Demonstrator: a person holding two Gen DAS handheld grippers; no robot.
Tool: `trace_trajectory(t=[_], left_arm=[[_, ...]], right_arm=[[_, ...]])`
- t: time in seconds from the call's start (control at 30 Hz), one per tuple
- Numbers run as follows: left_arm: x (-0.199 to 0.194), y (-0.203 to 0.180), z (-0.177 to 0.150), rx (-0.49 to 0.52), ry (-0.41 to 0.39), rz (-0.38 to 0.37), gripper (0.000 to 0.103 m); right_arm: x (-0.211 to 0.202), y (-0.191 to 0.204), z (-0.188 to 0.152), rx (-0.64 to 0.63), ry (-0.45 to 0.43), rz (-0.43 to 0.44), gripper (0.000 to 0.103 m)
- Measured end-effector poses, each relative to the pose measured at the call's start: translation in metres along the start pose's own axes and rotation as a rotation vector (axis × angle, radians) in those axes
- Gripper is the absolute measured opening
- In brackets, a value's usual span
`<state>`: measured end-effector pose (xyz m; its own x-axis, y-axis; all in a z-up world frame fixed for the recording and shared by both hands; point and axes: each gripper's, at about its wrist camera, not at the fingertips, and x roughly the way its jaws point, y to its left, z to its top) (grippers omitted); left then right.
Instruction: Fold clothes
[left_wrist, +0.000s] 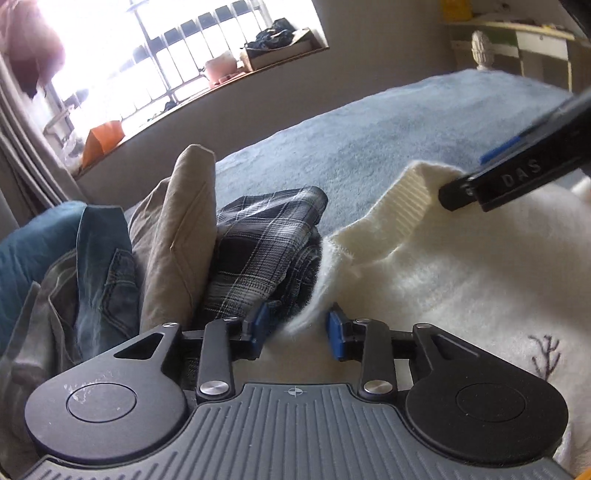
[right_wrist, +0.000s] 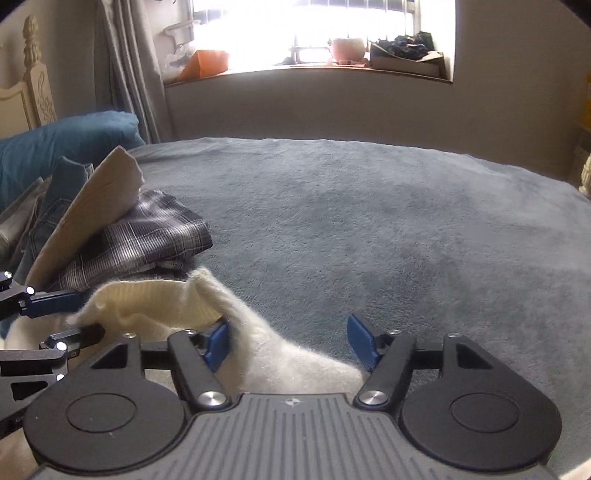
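- Lying on the grey-blue bed cover (right_wrist: 369, 221), near its left side, a cream sweater (left_wrist: 461, 277) spreads fuzzy and loose, its ribbed collar (left_wrist: 410, 199) raised toward the far edge.
- Left gripper (left_wrist: 298, 330): fingers apart, blue pads on either side of a fuzzy edge of the sweater; the fabric passes between them, but neither pad presses on it.
- Right gripper (right_wrist: 291, 341): fingers wide apart; a fold of the sweater lies against the left pad (right_wrist: 218, 343), while the right one stands clear over the bed cover. Nothing is clamped.
- In the left wrist view, the right gripper's dark finger tip reaches in from the right edge and meets the ribbed collar.
- A stack of folded clothes sits just beside the sweater at the left edge of the bed: a plaid shirt (right_wrist: 147, 236) lowest, a beige garment (right_wrist: 92, 221) leaning on it, jeans (left_wrist: 107, 266) behind.
- A teal pillow (right_wrist: 55, 147) lies at the far left corner, against a cream headboard (right_wrist: 33, 85).
- Beyond the bed, a bright barred window (right_wrist: 314, 26) has clutter on its sill.
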<state>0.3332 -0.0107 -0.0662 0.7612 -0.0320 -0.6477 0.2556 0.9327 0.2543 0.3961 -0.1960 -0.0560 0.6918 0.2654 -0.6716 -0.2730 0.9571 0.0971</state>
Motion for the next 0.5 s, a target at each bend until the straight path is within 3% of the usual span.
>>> trace_trajectory(t=[0.13, 0.27, 0.37, 0.5], left_arm=[[-0.006, 0.032, 0.004, -0.209, 0.019, -0.068, 0.049], [-0.018, 0.057, 0.003, -0.392, 0.023, -0.1, 0.051], [-0.031, 0.067, 0.004, -0.452, 0.008, -0.091, 0.051], [-0.049, 0.077, 0.008, -0.489, -0.004, -0.086, 0.051]], right_arm=[[-0.014, -0.026, 0.001, 0.156, 0.013, 0.07, 0.076], [-0.023, -0.035, 0.003, 0.244, 0.024, 0.079, 0.077], [-0.026, -0.028, 0.006, 0.259, 0.026, 0.066, 0.08], [-0.029, -0.012, 0.011, 0.251, 0.028, 0.047, 0.095]])
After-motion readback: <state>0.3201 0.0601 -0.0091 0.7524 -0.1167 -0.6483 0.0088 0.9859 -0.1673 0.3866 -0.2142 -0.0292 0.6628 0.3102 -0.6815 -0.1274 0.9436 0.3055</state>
